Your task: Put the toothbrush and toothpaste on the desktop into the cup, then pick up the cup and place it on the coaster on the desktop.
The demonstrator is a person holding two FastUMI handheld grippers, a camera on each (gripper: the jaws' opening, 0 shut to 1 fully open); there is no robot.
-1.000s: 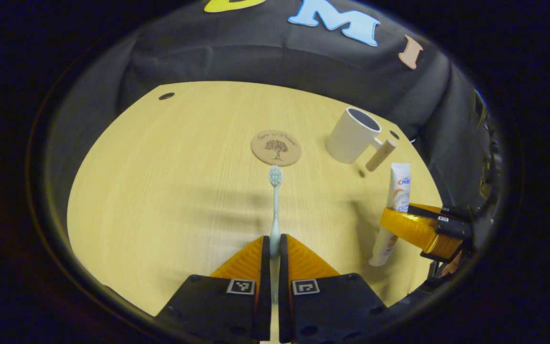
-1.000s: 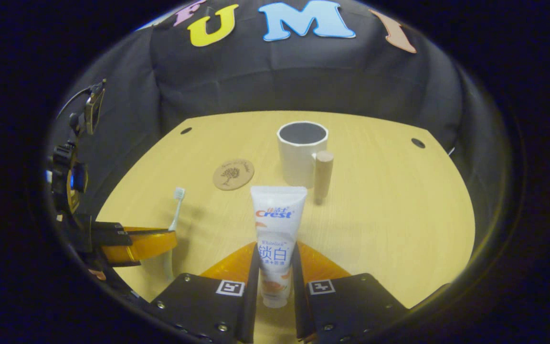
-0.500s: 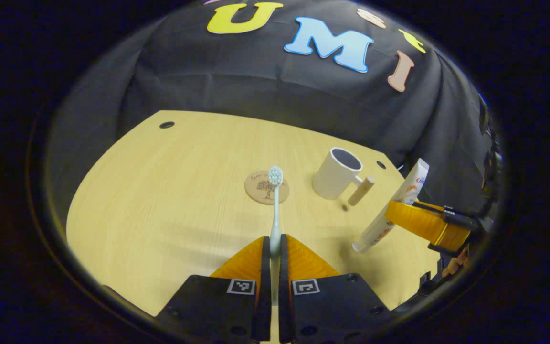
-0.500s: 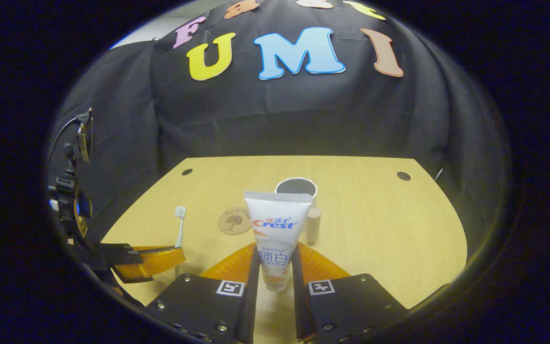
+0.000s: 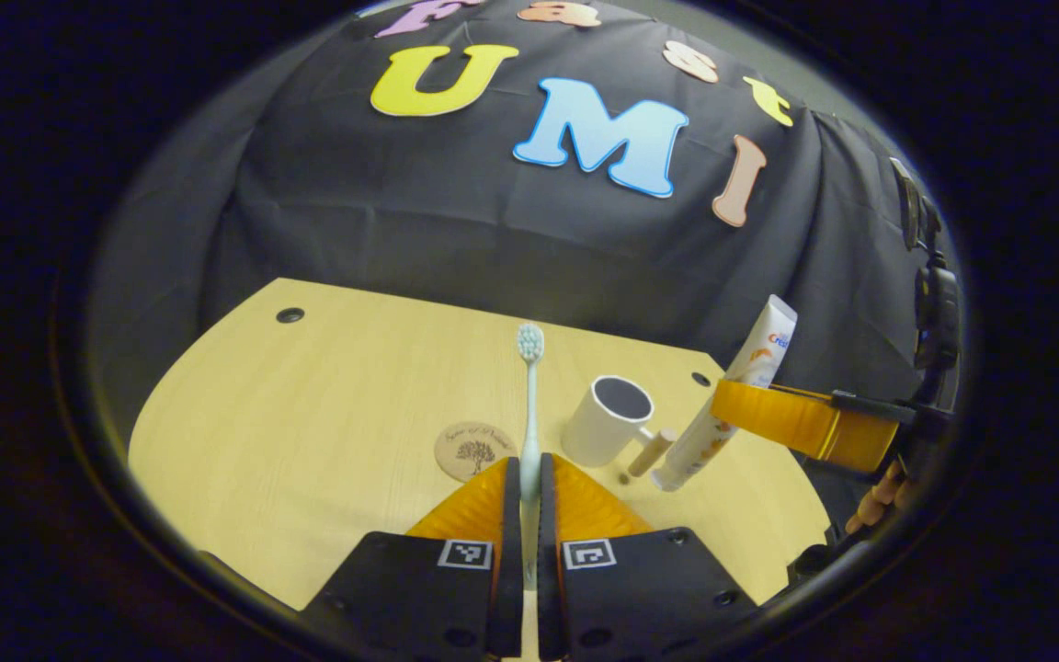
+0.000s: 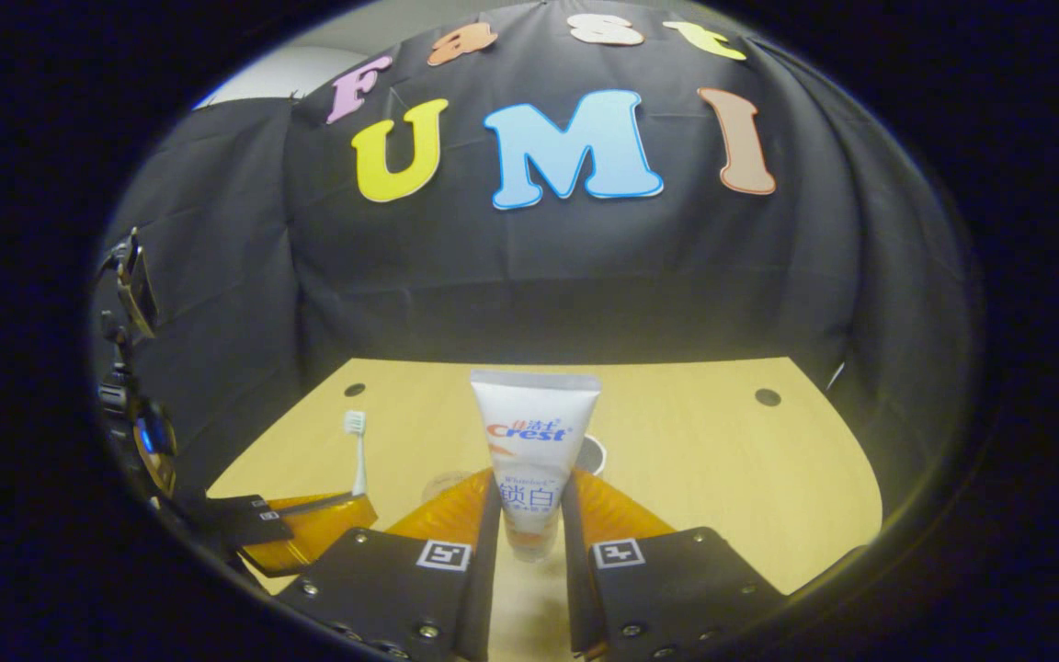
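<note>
In my left gripper view, my left gripper [image 5: 529,483] is clamped on the toothbrush [image 5: 529,405], both fingers pressing its thin handle so that it stands upright with the bristle head at the top, against the black cloth wall [image 5: 456,239]. Past the fingers lies the wooden desktop [image 5: 309,405]. On it sits the round coaster [image 5: 476,450], just left of the toothbrush handle, and the white cup [image 5: 608,420] stands just right of it, open mouth up, its wooden handle [image 5: 651,452] pointing toward the right. This view also catches my right gripper [image 5: 773,418] from the side, farther off at the right edge, holding the toothpaste [image 5: 730,405] tilted, cap end down and hanging above the desktop near the cup's handle. A few fingers of my hand [image 5: 874,501] show beneath that gripper.

In my right gripper view, the right gripper [image 6: 531,501] grips the toothpaste [image 6: 534,450] by its lower part, both fingers against it, crimped end up. The tube stands in front of the cup [image 6: 592,452], so just a sliver of the rim peeks out at its right side, and the coaster [image 6: 445,483] is a faint patch beside my left finger. At the lower left my left gripper [image 6: 327,510] appears with the toothbrush [image 6: 358,450] rising from it.
</note>
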